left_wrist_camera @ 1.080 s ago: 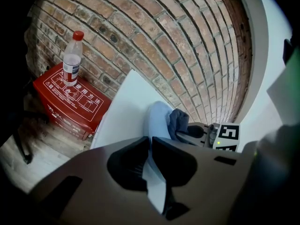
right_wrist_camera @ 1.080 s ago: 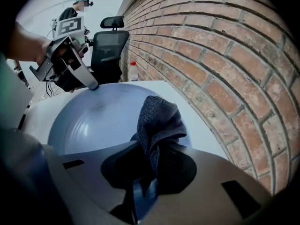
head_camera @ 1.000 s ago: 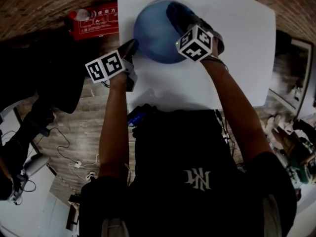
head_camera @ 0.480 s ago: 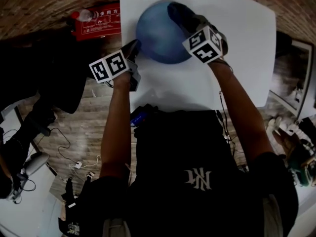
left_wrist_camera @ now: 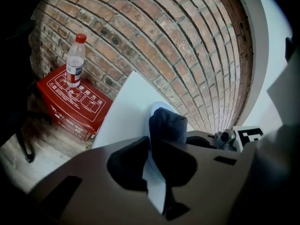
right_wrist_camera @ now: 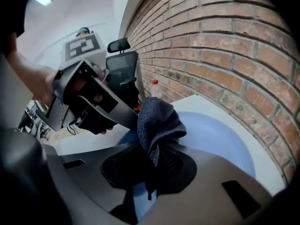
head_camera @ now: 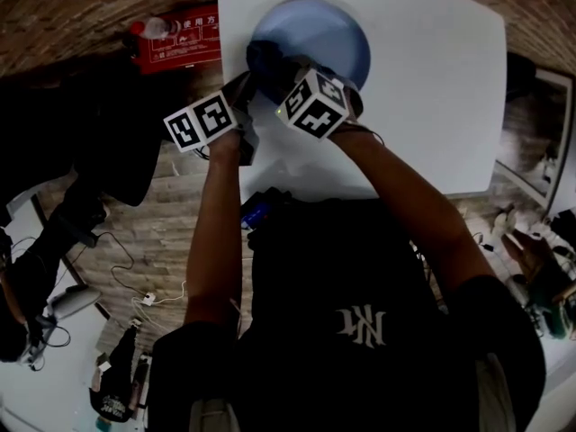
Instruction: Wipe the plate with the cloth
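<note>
One white table point(head_camera: 432, 79) stands against a brick wall point(left_wrist_camera: 178, 41), and one blue plate point(head_camera: 328, 39) lies on its far left part. Your left gripper point(head_camera: 243, 86) is clamped on the plate's near left rim; in the left gripper view the pale rim runs as a thin strip between the two jaws. Your right gripper point(right_wrist_camera: 150, 165) is closed on one dark cloth point(right_wrist_camera: 157, 121), which bunches out past the jaw tips and rests on the left part of the plate, just beside the left gripper. In the head view, the right gripper's marker cube and your right arm cover the plate's near rim, and the two tools crowd the same left edge. The far and right parts of the plate are bare.

Left of the table, on the floor by the wall, sits one red box point(head_camera: 180, 39) with one clear bottle point(left_wrist_camera: 75, 62), red-capped, on top of it. One black office chair point(right_wrist_camera: 123, 64) stands beyond the table in the right gripper view.

Count: two grippers, one plate, one cloth, one table, one box, one bottle, one chair.
</note>
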